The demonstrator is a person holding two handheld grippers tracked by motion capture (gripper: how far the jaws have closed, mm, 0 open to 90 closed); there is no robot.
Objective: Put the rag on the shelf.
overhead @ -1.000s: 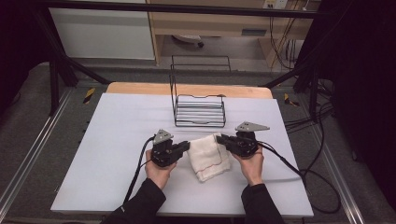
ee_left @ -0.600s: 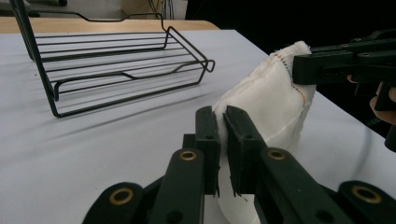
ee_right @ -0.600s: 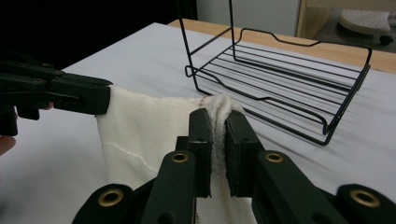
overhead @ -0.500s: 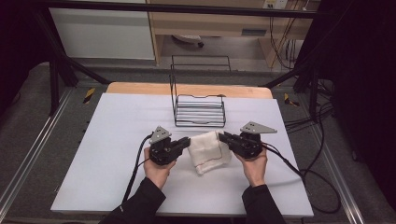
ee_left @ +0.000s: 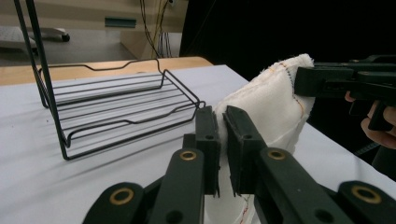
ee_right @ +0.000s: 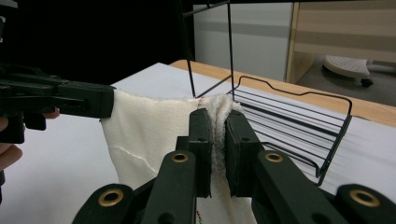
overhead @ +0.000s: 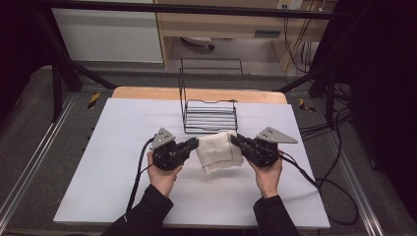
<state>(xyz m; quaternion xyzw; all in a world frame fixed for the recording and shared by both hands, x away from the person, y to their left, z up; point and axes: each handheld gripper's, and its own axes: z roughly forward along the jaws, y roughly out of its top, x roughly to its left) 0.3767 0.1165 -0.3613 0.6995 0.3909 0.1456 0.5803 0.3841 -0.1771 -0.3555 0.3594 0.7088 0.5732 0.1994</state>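
High view: white cloth (overhead: 219,151) apparently lifted between grippers.

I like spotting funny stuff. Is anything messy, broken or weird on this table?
Nothing stands out. The white cloth hangs a bit rumpled between the left claw and the right claw, each pinching an edge. The wire rack stands straight behind it, and the table shows no spill.

no readable text, no labels, no brands, no numbers anywhere
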